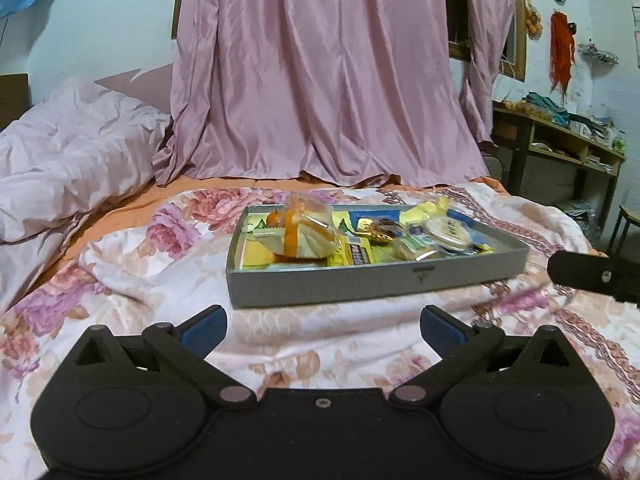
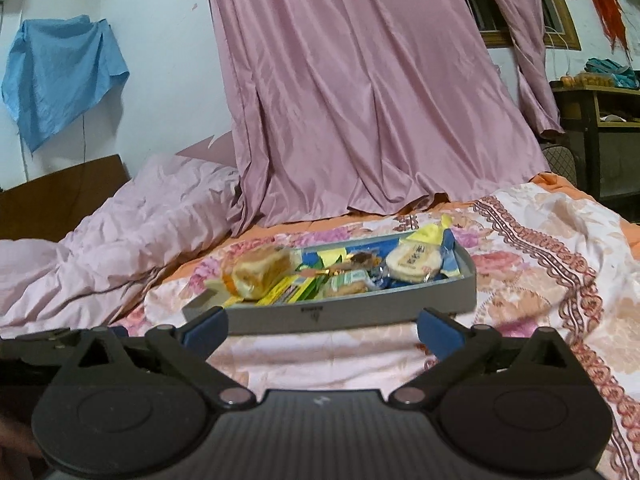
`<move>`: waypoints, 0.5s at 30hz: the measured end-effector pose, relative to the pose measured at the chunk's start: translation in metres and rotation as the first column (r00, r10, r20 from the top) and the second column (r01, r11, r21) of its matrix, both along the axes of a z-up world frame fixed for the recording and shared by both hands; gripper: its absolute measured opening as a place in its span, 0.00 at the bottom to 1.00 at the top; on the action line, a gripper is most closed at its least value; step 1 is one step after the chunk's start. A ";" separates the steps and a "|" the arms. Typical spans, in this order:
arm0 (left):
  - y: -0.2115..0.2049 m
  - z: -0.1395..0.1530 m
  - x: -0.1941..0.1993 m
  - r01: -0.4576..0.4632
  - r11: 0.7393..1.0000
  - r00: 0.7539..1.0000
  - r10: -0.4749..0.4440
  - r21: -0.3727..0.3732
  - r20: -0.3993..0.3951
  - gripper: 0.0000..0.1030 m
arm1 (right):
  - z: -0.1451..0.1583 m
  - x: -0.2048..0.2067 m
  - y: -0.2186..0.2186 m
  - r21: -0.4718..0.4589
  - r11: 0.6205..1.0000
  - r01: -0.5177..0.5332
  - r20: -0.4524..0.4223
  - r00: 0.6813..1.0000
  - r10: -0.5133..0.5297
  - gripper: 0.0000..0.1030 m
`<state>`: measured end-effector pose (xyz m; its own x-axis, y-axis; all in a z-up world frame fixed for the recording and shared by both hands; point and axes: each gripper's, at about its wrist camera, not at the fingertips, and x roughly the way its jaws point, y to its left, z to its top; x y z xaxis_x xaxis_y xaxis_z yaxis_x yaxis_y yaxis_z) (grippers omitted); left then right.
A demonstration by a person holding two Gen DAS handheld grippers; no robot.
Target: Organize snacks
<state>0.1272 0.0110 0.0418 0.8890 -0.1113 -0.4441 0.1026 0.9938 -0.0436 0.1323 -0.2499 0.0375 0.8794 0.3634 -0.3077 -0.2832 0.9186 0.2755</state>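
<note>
Your snacks sit in the grey tray [image 1: 376,280] on the flowered bedspread [image 1: 120,264], straight ahead of both tools and a little beyond their tips. The tray's long axis runs left to right across your view. Your left hand-held gripper [image 1: 323,330] faces the tray's near wall squarely, released and empty. Your right hand-held gripper [image 2: 322,330] is also released and empty, looking at the tray from its right end, and seems the nearer. The big bagged bun [image 1: 298,236] lies at the left end, the round wrapped cake [image 2: 414,261] at the far right. Both tools are held level and low.
</note>
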 end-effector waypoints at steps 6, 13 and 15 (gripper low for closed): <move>-0.006 0.001 -0.036 0.022 1.000 1.000 -0.022 0.002 0.002 0.99 | 0.000 -0.032 -0.007 -0.006 1.000 0.002 -0.002 1.000 -0.002 1.00; -0.015 -0.001 -0.073 0.047 0.999 0.999 -0.047 0.008 -0.006 0.99 | 0.002 -0.072 -0.012 0.015 1.000 -0.005 0.000 1.000 0.005 1.00; -0.018 -0.001 -0.083 0.054 0.999 0.999 -0.054 0.008 -0.008 0.99 | 0.002 -0.082 -0.011 0.013 1.000 -0.011 -0.004 1.000 0.011 1.00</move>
